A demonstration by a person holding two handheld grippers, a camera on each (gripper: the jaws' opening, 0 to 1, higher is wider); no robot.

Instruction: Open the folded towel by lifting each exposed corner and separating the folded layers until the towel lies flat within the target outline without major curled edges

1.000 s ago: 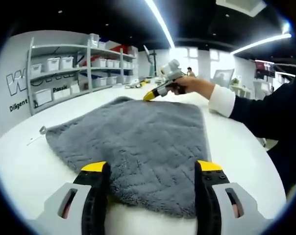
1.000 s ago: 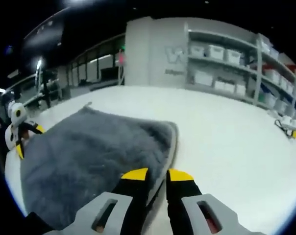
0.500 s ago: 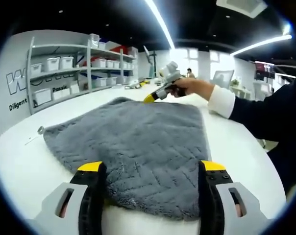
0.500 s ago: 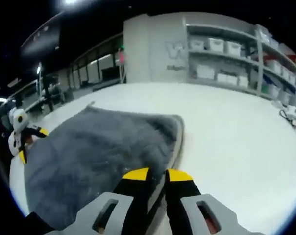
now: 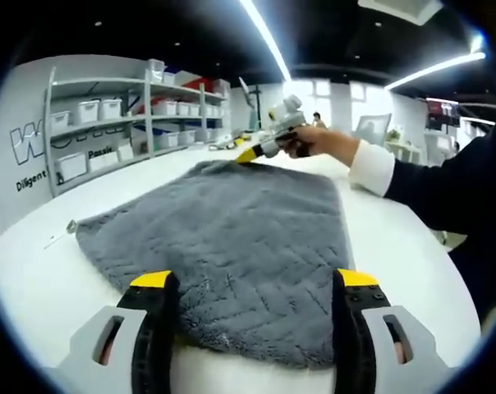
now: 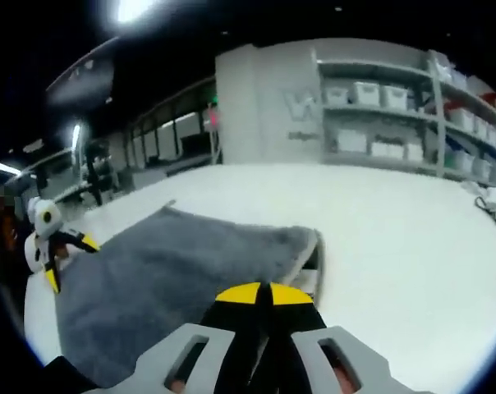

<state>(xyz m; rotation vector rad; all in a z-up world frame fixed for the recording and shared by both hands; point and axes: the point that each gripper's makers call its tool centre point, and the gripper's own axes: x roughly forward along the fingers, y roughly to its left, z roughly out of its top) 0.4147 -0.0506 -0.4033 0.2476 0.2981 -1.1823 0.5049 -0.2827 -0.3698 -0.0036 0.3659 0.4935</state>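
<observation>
The white counter (image 5: 396, 238) carries everything, and the grey towel (image 5: 231, 238) is the landmark on it: a thick, chevron-textured rectangle spread over the middle of the counter, mostly flat.

Beyond the towel's far left side, grey shelving (image 5: 108, 115) with white bins stands against a wall with lettering; the same shelving (image 6: 396, 123) appears past the towel in the right gripper view.

A person's dark sleeve with a white cuff (image 5: 371, 168) reaches in over the towel's far right corner, holding the right tool (image 5: 250, 153), whose yellow tips sit at the towel's far edge. In the right gripper view that right tool (image 6: 260, 293) has its jaws pressed together at the towel's near edge, and the towel (image 6: 174, 279) bulges up just ahead of the tips; whether fabric is actually pinched between them, I cannot tell.

The left tool (image 5: 254, 283) is at the towel's near edge, jaws spread wide with the hem between them. It also shows as a small white and yellow left tool (image 6: 55, 246) at the towel's left border.

A small metal object (image 5: 71, 225) lies on the counter just beside the towel's left corner.
</observation>
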